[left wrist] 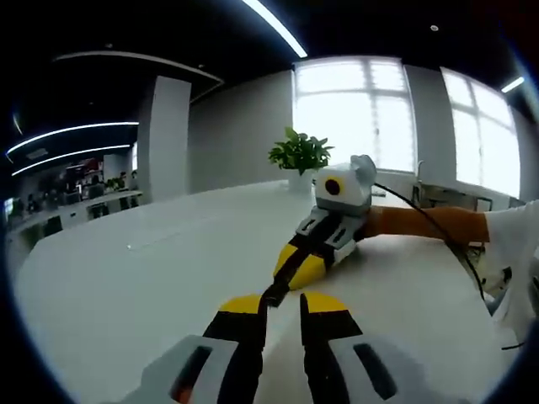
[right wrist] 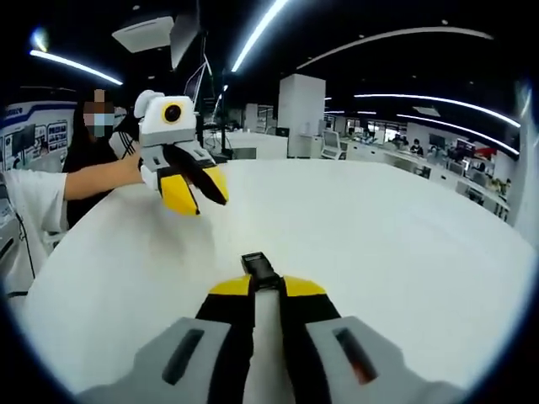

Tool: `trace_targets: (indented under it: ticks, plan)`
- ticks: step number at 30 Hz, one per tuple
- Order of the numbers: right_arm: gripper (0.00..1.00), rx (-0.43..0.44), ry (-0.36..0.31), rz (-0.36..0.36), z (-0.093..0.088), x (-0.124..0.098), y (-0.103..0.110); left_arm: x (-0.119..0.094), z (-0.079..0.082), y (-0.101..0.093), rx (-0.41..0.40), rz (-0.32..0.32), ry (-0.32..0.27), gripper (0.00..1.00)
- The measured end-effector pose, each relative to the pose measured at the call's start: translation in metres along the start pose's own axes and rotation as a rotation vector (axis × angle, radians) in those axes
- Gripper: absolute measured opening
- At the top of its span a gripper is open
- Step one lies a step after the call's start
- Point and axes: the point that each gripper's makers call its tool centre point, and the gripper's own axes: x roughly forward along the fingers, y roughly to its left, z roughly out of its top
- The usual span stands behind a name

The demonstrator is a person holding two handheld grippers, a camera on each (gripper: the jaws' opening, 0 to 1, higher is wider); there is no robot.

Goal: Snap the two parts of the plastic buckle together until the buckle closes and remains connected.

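over a white table, two yellow-and-black grippers and one small black buckle piece.

in the right gripper view, the right gripper (right wrist: 266,288) has its jaws drawn close on a black buckle part (right wrist: 259,268), which pokes out past the yellow tips above the white table (right wrist: 379,236). in the left gripper view, the left gripper (left wrist: 283,305) has its jaws narrowly apart; something small and dark sits at the left tip, and i cannot tell whether it is gripped. past it the right gripper lies low over the table, a sleeve (left wrist: 425,224) behind it. farther off, a white pot (left wrist: 301,181) holds a green plant (left wrist: 300,151) before bright windows (left wrist: 396,114). the office has ceiling light strips (right wrist: 438,103) and a white pillar (right wrist: 301,103).
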Motion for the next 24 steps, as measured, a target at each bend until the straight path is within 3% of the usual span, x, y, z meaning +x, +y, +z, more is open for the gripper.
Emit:
trace_targets:
  ticks: [9,19,24]
  plan:
    - [0.11,-0.03,0.026,-0.043,0.001,0.004,-0.021,0.003,-0.004,-0.006,-0.007,-0.002,0.013,0.15]
    - [0.14,-0.006,0.008,-0.039,0.002,0.006,-0.017,0.005,-0.01,-0.005,-0.015,0.012,0.037,0.15]
    - [0.17,0.012,-0.029,-0.054,0.011,0.0,-0.016,0.005,-0.007,0.0,-0.033,0.037,0.028,0.22]
